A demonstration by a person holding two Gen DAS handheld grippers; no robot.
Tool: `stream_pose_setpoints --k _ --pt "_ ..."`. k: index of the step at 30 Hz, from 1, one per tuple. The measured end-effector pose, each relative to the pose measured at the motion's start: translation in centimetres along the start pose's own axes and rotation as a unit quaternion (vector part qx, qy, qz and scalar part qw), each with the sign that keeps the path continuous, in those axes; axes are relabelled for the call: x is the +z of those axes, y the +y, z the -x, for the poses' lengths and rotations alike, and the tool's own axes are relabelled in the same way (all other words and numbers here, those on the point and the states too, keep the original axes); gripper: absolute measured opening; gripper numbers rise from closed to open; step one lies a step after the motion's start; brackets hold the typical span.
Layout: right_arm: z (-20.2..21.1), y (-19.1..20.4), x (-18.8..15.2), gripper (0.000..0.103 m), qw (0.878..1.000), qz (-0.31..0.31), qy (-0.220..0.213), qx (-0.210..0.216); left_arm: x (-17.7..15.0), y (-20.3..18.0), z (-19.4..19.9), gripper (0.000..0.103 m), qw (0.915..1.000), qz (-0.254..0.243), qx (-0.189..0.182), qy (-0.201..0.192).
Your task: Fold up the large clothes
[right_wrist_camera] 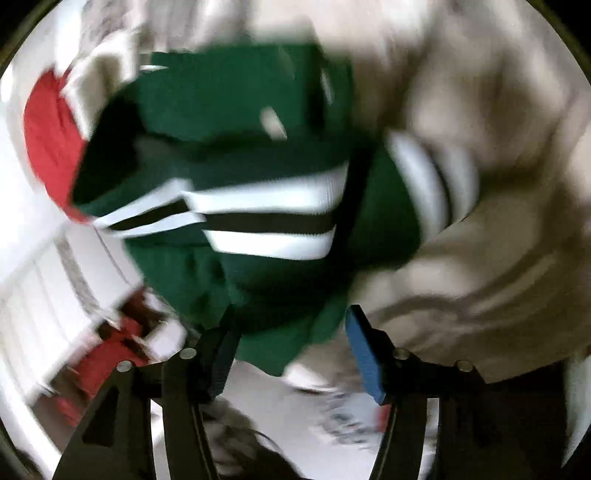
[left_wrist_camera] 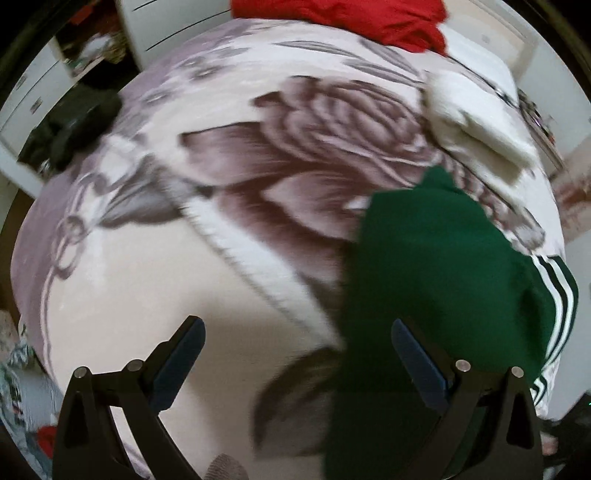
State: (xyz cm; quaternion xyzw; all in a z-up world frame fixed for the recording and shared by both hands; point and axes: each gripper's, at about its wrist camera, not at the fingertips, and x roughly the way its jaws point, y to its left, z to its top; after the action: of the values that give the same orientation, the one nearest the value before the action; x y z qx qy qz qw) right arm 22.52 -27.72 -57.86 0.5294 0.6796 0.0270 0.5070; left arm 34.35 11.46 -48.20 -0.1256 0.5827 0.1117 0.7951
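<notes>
Both wrist views look down, sharing the green garment (left_wrist_camera: 436, 266) (right_wrist_camera: 236, 122)

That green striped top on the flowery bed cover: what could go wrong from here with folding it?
1. The green top lies bunched near the edge of the floral cover, so a tug might slide it off.
2. Both views are blurred, so the open right gripper could close on a stray wad of cloth and fold it crooked.
3. The white garment and red garment lie nearby and might get dragged along. The left gripper is open and empty.
</notes>
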Motion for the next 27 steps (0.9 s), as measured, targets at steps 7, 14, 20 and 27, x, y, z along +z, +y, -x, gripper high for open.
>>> stream_pose_setpoints --k 7,14,20,27 --pt "2.0 10.4 4.1 0.072 0.977 0.207 -0.030 -0.035 -1.6 -2.5 -0.1 0.103 0.9995 -0.004 0.029 -0.015" --pt "-6.7 16.9 7.0 0.003 0.960 0.257 0.025 -0.104 -2.8 -1.5 0.0 0.103 0.9983 0.032 0.044 -0.020" --pt "-2.7 12.6 8.3 0.002 0.961 0.192 -0.069 -0.186 -3.5 -0.4 -0.4 0.103 0.9982 0.035 0.046 -0.018" --pt "0.4 10.9 6.9 0.063 0.969 0.196 -0.041 -0.144 -3.4 0.1 -0.5 0.103 0.9994 0.028 0.019 -0.007"
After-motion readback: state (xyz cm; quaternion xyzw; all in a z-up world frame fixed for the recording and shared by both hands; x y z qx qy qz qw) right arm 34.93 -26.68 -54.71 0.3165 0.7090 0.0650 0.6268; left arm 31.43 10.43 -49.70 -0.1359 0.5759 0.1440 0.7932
